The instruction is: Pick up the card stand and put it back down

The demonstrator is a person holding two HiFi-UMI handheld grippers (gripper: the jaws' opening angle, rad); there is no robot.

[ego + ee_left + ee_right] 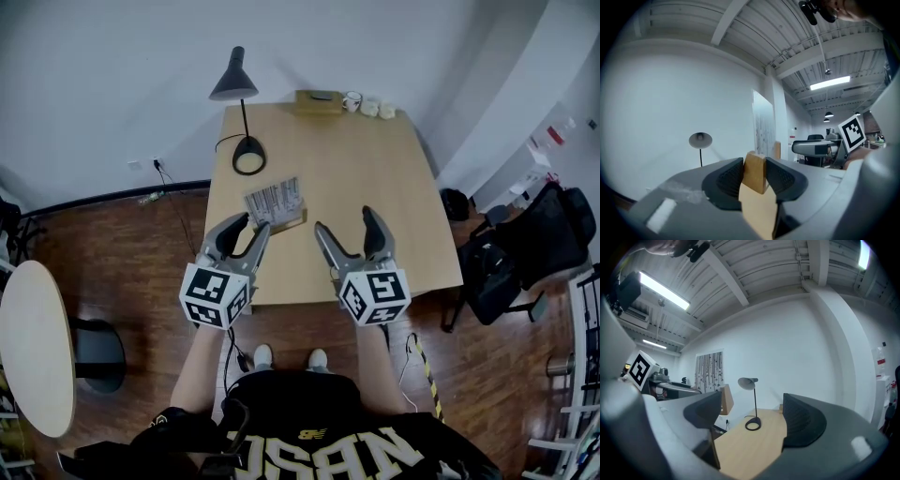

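Observation:
The card stand (275,207) is a small wooden base holding an upright card printed with dark bars. My left gripper (251,228) is shut on the left end of the wooden base, over the near half of the wooden table (375,187). In the left gripper view the wooden base (755,171) is pinched between both dark pads and the card (762,125) rises behind it. My right gripper (345,221) hangs open to the right of the stand and holds nothing. In the right gripper view the card (709,371) and base (726,400) show at the left, outside the open right gripper (752,416).
A black desk lamp (240,112) stands at the table's far left, its round foot just behind the stand. A box (319,100), a mug (352,100) and small white items line the far edge. A round side table (33,342) is left; black bags (525,248) sit right.

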